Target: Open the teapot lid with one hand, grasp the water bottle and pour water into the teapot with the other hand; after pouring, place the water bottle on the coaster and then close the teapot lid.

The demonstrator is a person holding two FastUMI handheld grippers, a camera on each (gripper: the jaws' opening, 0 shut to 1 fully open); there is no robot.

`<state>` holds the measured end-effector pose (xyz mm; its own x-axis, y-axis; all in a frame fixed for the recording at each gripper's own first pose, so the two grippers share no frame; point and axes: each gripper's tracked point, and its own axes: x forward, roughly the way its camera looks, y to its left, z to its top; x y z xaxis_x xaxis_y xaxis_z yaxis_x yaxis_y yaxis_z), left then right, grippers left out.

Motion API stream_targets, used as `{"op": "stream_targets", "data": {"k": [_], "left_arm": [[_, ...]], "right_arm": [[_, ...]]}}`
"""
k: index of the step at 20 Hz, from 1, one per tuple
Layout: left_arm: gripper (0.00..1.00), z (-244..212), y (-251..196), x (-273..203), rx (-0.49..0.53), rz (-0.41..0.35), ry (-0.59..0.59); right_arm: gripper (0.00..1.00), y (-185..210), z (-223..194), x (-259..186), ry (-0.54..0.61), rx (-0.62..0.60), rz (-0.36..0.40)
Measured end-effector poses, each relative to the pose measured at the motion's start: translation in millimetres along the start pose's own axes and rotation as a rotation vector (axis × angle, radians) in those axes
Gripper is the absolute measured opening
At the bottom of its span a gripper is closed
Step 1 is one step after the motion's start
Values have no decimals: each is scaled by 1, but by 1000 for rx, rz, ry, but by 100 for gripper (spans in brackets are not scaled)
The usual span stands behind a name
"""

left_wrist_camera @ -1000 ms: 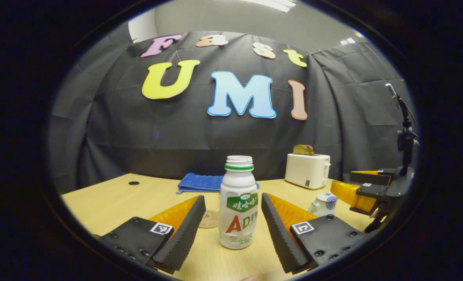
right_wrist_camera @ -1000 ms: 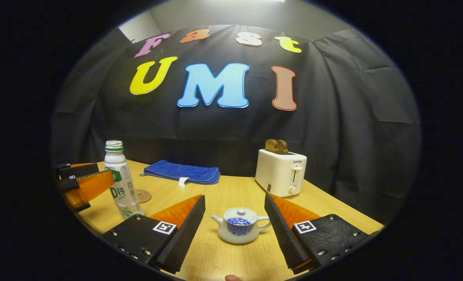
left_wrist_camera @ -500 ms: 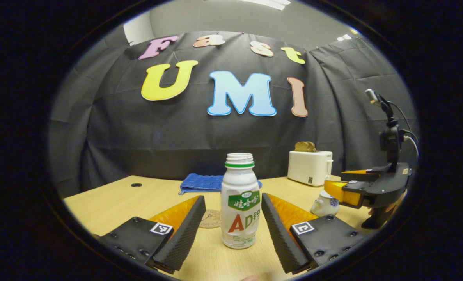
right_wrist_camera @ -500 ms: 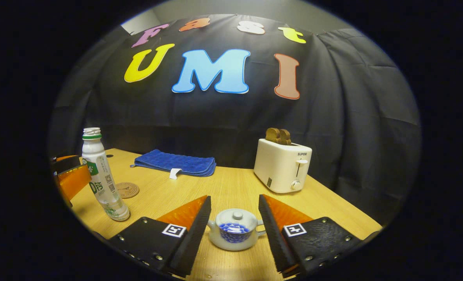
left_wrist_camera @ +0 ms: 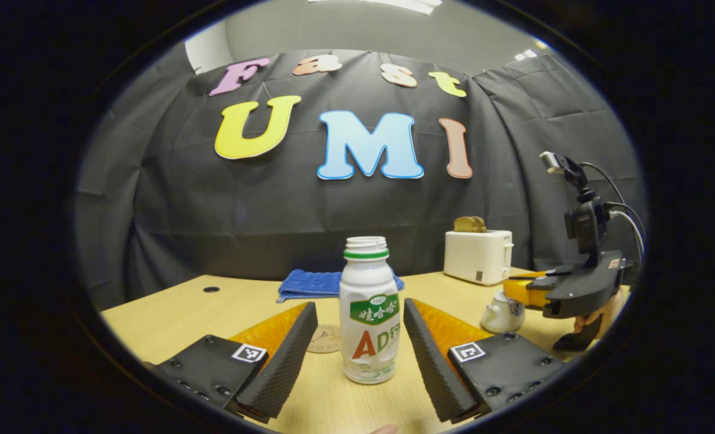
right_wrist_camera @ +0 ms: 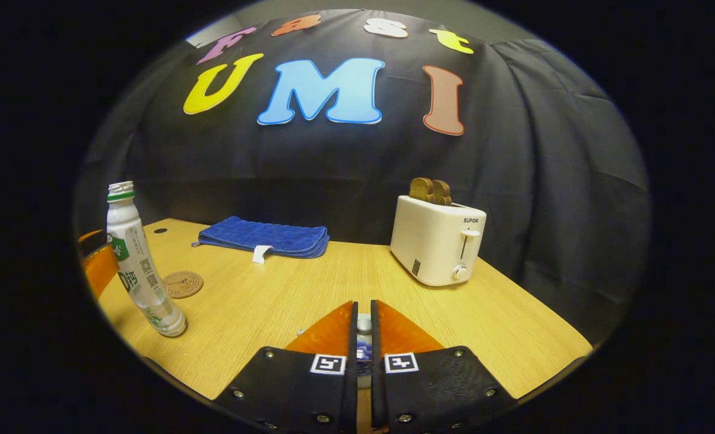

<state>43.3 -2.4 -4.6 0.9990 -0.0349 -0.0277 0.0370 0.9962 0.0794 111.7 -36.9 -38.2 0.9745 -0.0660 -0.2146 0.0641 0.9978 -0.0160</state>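
Closing my right hand-held gripper (right_wrist_camera: 363,337) over the teapot (left_wrist_camera: 502,313): in the right gripper view the two fingers stand nearly together with a sliver of the lid knob (right_wrist_camera: 364,325) between them. Whether both pads actually press on the knob I cannot tell; the gap is too narrow and the pot sits mostly hidden under the fingers. I judge this to be the lid grasp, with the lift not yet made.

My left hand-held gripper (left_wrist_camera: 360,337) is wide open, one finger on each side of the water bottle (left_wrist_camera: 368,313), neither touching it. The bottle stands upright on the bench (left_wrist_camera: 170,313), cap off, neck open. I hold the jaws level at its label height so a squeeze would catch the widest part of the body and keep it from tipping.

The coaster (left_wrist_camera: 324,339) lies just behind the bottle, free for the set-down later. The teapot sits to the right of the bottle, near enough for a short pour.

Behind these stand a blue cloth (right_wrist_camera: 264,238) and a toaster (right_wrist_camera: 438,241), well apart from the work.

Risk: a thin knob could slip from a loose pinch.
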Motion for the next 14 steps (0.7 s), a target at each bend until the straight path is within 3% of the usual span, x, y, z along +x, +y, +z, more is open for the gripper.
{"op": "stream_targets", "data": {"k": [5, 9, 14], "left_arm": [[96, -5, -1, 3, -6, 2, 10], [96, -15, -1, 8, -20, 8, 29], [96, -30, -7, 23, -44, -1, 72]], "right_arm": [[10, 5, 1, -1, -31, 6, 46], [9, 4, 36, -23, -167, -36, 37], [9, 26, 47, -43, -237, -71, 100]]}}
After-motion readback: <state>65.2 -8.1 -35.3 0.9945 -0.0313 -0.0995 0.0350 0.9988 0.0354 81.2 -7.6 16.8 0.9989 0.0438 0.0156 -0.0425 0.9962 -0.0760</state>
